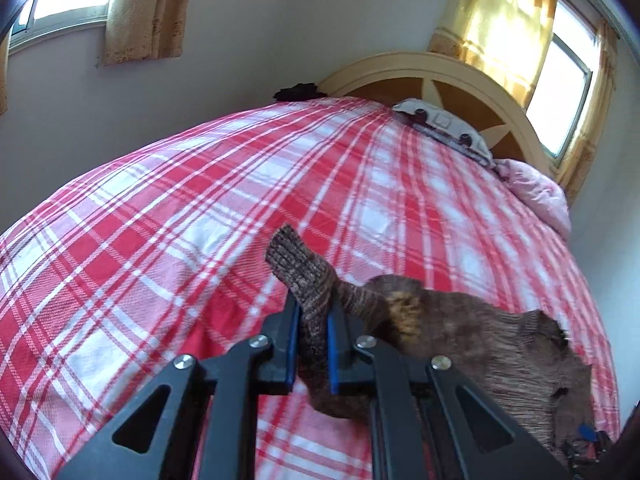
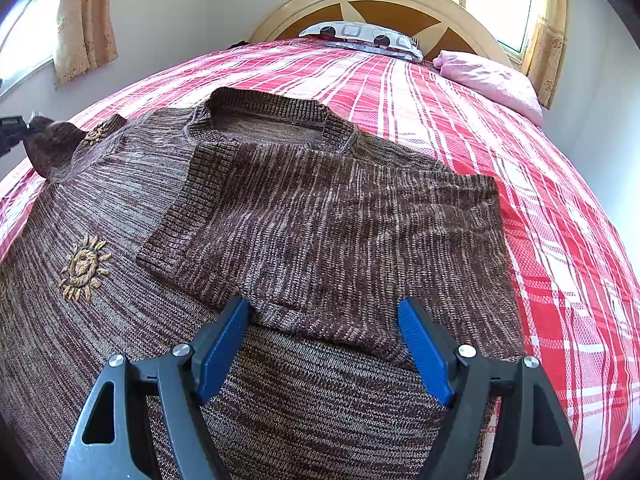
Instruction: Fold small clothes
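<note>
Brown knit everywhere: a marled brown sweater [image 2: 280,216] lies spread on the bed, front up, its collar toward the headboard [image 2: 384,4]. One sleeve [image 2: 320,216] is folded across the chest, its ribbed cuff lying near the middle of the body. Embroidered tan suns [image 2: 84,268] dot the other side of the front. No boxes or baskets in sight, just the bed.

The bedspread [image 2: 460,120] is a red, pink and white plaid, smooth and flat. At the head, a patterned pillow [image 2: 360,36] leans by the arched cream-and-brown headboard, and a pale pink pillow [image 2: 488,80] sits beside it. White walls, bright windows, yellowish patterned curtains [image 2: 86,16] on both sides.

Now the hands. The left gripper [image 1: 314,312] has its blue pads squeezed nearly together on the other sleeve [image 1: 300,276], the ribbed cuff poking out above the fingertips, the fabric lifted off the bedspread and trailing back to the sweater's body at the right. In the right wrist view that raised sleeve shows at the far left edge.

The right gripper [image 2: 324,320] hangs angled down over the sweater's lower body, jaws spread wide, nothing between the pads; the folded sleeve's edge lies just past its tips.
</note>
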